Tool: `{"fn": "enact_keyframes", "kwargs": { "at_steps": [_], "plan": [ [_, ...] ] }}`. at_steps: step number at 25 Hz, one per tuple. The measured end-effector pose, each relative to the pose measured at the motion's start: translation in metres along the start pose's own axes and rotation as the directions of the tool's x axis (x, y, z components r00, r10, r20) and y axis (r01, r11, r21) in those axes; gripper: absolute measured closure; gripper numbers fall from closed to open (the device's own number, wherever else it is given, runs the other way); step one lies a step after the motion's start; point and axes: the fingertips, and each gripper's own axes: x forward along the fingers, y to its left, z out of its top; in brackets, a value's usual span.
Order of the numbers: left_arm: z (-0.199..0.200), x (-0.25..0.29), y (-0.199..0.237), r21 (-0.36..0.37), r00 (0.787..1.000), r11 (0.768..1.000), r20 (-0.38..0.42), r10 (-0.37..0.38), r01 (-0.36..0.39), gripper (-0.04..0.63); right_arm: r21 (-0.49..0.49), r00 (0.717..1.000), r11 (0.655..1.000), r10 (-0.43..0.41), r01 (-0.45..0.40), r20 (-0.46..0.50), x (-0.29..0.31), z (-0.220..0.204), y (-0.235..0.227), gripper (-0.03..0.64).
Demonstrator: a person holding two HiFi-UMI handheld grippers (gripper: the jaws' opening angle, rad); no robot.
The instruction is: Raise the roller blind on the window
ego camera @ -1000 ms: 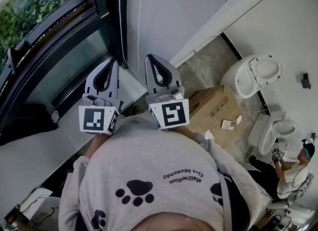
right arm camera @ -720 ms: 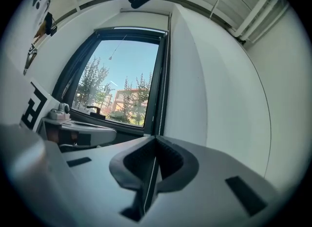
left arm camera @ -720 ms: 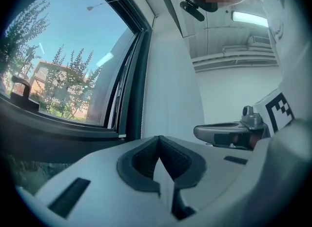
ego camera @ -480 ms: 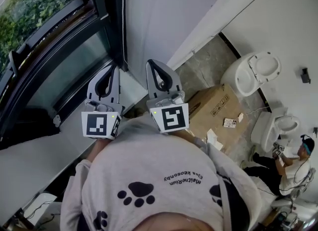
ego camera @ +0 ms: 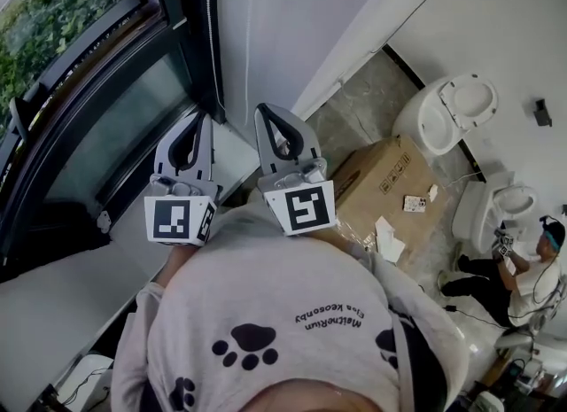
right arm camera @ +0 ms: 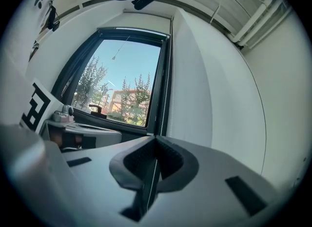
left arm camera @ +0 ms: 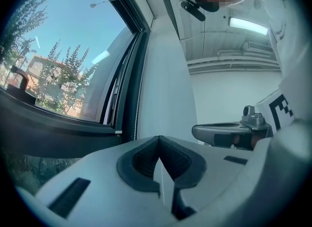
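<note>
Roller blind [right arm camera: 134, 30] shows only as one pale strip along the top of the single window [right arm camera: 122, 84], the glass below it bare. One bead chain [right arm camera: 164, 84] hangs beside the dark frame. Two hand-held grippers reach level toward it. The right hand-held gripper [right arm camera: 156, 138] is closed, with the chain running down through its slit. The left hand-held gripper [left arm camera: 159, 139] is closed too, a thin beaded strand lying in its slit. A white wall [ego camera: 292, 20] stands right of the frame and a pale sill [ego camera: 53, 295] lies below. On the grey floor [ego camera: 363, 113] are one cardboard box [ego camera: 381, 180], two white toilets [ego camera: 447, 122] and one seated person [ego camera: 523, 273].
</note>
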Motion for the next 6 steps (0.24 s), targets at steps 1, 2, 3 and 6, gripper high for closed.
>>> {"fn": "enact_keyframes", "kwargs": {
  "at_steps": [1, 2, 3, 6],
  "plan": [
    [-0.002, 0.000, 0.000, 0.000, 1.000, 1.000, -0.002, -0.003, 0.003, 0.588, 0.000, 1.000, 1.000, 0.000, 0.000, -0.001, 0.000, -0.002, 0.001, 0.607],
    [-0.003, 0.000, 0.000, 0.000, 1.000, 1.000, -0.003, -0.006, 0.006, 0.588, 0.003, 1.000, 1.000, -0.002, 0.002, -0.006, 0.000, -0.004, 0.002, 0.607],
    [-0.004, 0.001, 0.000, -0.001, 1.000, 1.000, -0.005, -0.008, 0.008, 0.588, 0.006, 1.000, 1.000, -0.004, 0.004, -0.012, -0.001, -0.006, 0.002, 0.607],
    [-0.005, 0.002, -0.001, -0.003, 1.000, 1.000, -0.005, -0.014, 0.014, 0.588, 0.008, 0.999, 1.000, -0.010, 0.010, -0.031, -0.002, -0.012, 0.001, 0.607]
  ]
}}
